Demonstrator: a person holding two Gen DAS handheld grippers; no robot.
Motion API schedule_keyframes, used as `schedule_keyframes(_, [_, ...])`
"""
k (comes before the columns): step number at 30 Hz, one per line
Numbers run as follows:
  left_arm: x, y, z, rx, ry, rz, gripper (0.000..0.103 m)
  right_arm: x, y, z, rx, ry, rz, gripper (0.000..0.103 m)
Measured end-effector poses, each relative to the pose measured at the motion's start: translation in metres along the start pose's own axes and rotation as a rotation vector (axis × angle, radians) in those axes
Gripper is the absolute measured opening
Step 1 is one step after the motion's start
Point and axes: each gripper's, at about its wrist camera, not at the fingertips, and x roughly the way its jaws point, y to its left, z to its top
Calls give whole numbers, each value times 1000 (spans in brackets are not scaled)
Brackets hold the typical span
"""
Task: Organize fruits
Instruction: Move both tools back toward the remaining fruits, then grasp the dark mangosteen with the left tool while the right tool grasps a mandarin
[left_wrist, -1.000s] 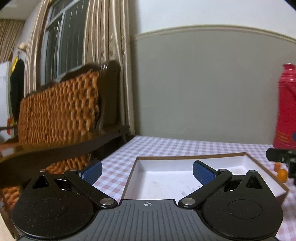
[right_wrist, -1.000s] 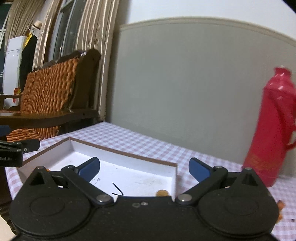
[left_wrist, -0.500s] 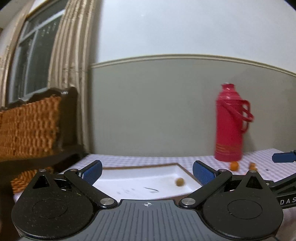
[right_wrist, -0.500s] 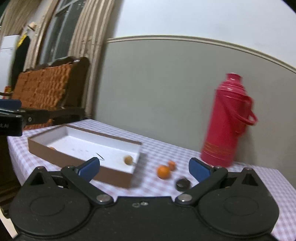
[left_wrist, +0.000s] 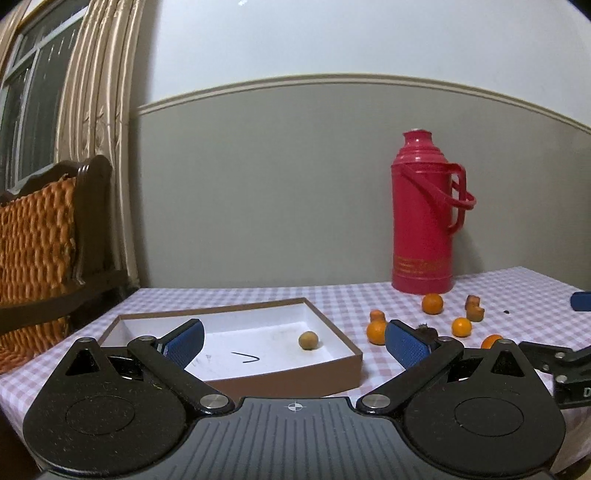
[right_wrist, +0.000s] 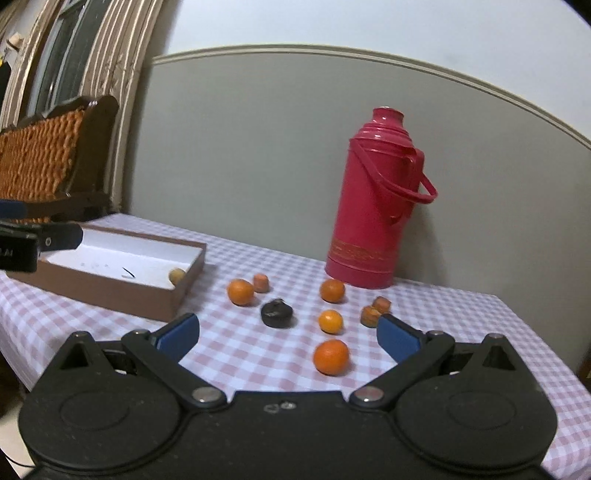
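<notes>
My left gripper has its blue pads spread wide with nothing between them, and it hovers at the near edge of the brown box. From the left wrist view, the box sits open on the checked tablecloth, its white floor holding one small tan fruit toward the 3 o'clock wall. A thin dark curved mark lies on the floor near the middle. Out on the cloth at 2 o'clock from the box are several oranges: one just beside the box's right wall, with a small stubby orange piece touching or just behind it, another close to the base of the red thermos, one more nearer me. A brownish chunk stands near them. Part of my other tool shows at 3 o'clock.

My right gripper also stands wide apart, empty, above the cloth. In the right wrist view, the nearest orange lies between the pads, slightly toward 1 o'clock. Beyond it at 12 o'clock is a smaller orange, and another sits just in front of the thermos. A dark round lump lies at 11 o'clock, with an orange and a stubby piece behind it. Two brownish chunks sit at 1 o'clock. The box is at 10 o'clock, the tan fruit in its near right corner. A wicker-backed chair stands at 9 o'clock, past the table.
</notes>
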Motion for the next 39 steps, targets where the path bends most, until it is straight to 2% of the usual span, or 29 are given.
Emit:
schedule_keyframes(9, [13,-34,-4,86,7,-45,103,6,-18,-9,9,43,-26,95])
schedule_keyframes(19, [26,-32,-3,59,53,-35,103,15,-26,-12,13,64,-31,93])
schedule_keyframes(29, [28,-37,-5,68,56,-44,103,22,-22,-10,13,69,-20,92])
schedule_keyframes(39, [41,-47,-7,79,47,-80,102,43,-23,-13,-15,103,-19,87])
